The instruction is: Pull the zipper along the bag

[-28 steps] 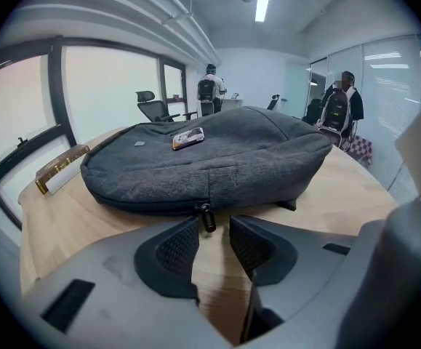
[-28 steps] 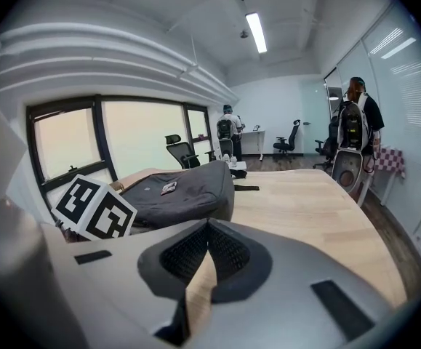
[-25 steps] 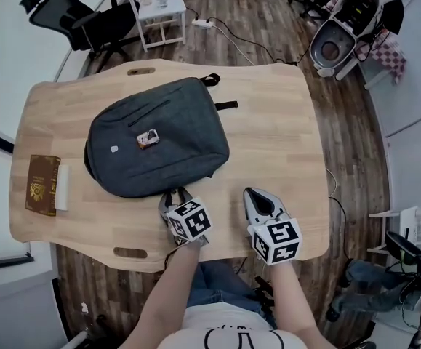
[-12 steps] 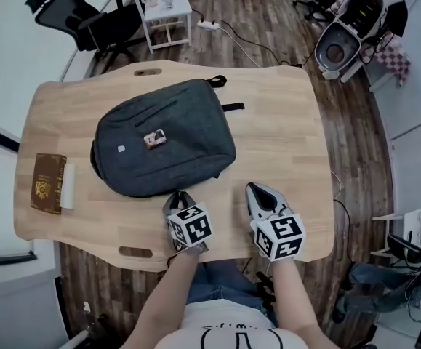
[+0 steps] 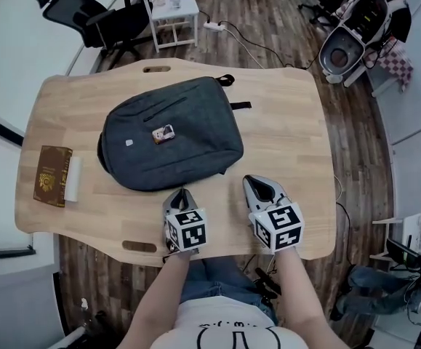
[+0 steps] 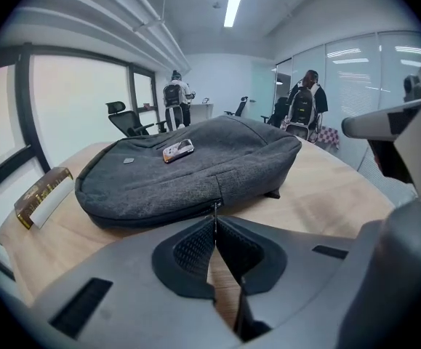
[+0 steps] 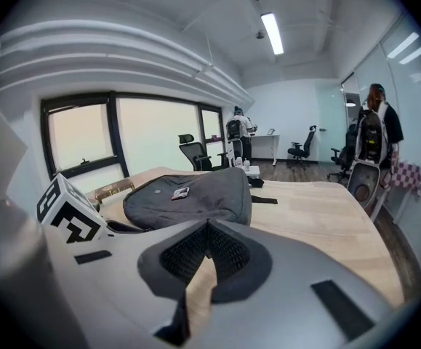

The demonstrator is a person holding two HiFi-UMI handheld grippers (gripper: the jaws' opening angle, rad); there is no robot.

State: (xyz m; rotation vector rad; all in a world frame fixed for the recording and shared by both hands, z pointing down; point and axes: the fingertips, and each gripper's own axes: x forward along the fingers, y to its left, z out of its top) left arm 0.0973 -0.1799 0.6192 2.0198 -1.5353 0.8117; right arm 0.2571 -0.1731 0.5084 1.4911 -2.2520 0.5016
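A dark grey backpack (image 5: 170, 133) lies flat on the wooden table (image 5: 283, 122), with a small tag (image 5: 163, 133) on top. My left gripper (image 5: 182, 193) is at the bag's near edge. In the left gripper view its jaws (image 6: 215, 220) are closing, and their tips meet on the metal zipper pull (image 6: 215, 208) at the end of the bag's (image 6: 188, 166) side zipper. My right gripper (image 5: 251, 181) hovers over bare table just right of the bag's near corner. It is shut with nothing in it (image 7: 207, 225), and the bag (image 7: 188, 191) lies ahead to its left.
A brown book (image 5: 51, 175) with a white block (image 5: 73, 179) beside it lies at the table's left end. Beyond the far edge stand office chairs (image 5: 86, 13), a white side table (image 5: 174, 9) and a stroller (image 5: 348, 38). People stand far back in the room.
My left gripper's jaws, spread at the bag's near edge a second ago, have closed together. The right gripper has stayed shut and nearly still. The head view has drifted slightly.
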